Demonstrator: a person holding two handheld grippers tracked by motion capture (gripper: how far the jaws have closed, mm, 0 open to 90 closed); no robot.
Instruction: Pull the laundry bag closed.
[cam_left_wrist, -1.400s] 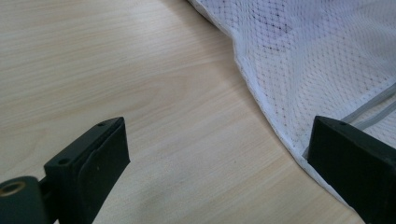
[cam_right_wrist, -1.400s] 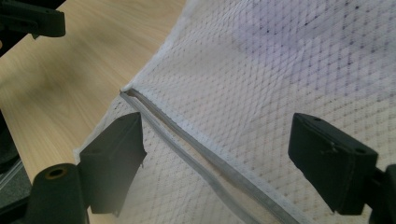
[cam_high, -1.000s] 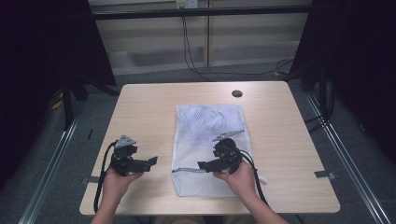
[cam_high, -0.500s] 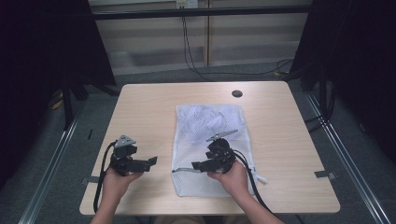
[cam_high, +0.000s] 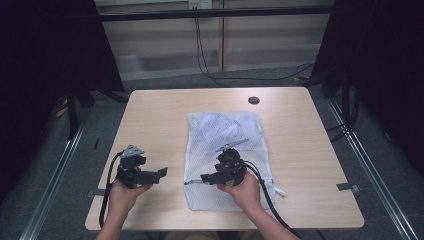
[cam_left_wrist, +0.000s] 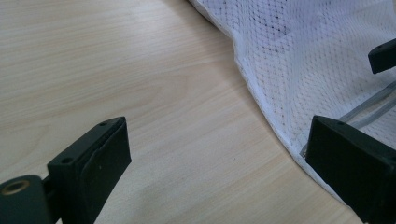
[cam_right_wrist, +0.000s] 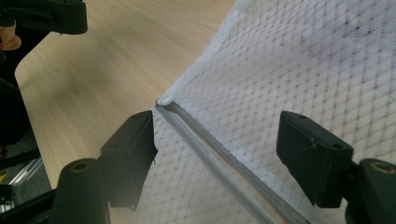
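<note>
Our right gripper has its fingers apart, just closing, straddling the zipper without pressing it. Our left gripper spreads its fingers wide over bare table. The mesh bag lies mid-table, reaching the near edge.

Lab-style recording booth, bare wooden table, black curtains, metal frame rails, hanging cables

The high view looks forward and down on the whole table. Each gripper view skims close over the wood toward the mesh bag, whose left edge both share.
</note>
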